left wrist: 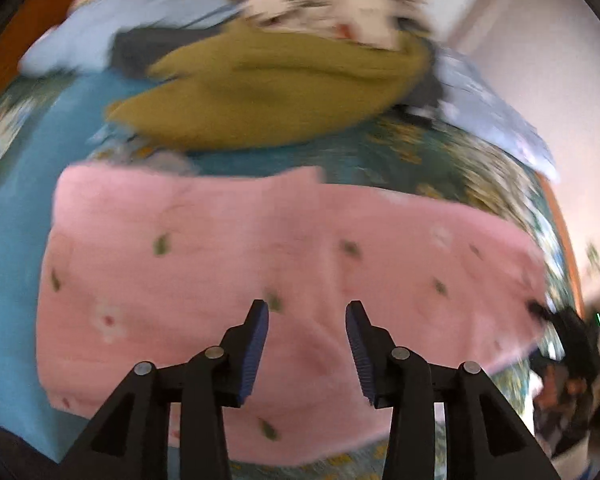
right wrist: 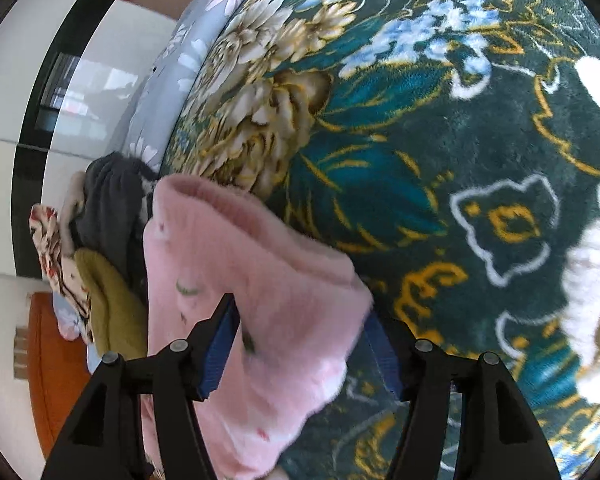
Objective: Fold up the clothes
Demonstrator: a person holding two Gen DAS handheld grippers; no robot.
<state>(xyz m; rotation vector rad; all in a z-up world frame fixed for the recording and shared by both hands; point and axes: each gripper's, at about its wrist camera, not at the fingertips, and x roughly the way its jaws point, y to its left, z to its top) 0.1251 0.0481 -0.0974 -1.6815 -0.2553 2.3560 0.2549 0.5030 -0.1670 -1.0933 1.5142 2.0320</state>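
Fold laid: both tools, left tool and right tool, gape over pink garment; next, likely regrip an edge.

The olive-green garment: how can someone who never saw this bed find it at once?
Start from the dark teal floral blanket covering the bed, then look past the pink fleece garment to the heap of clothes. The olive-green garment lies at its front, the only plain mustard-olive piece, below the white floral-print fabric.
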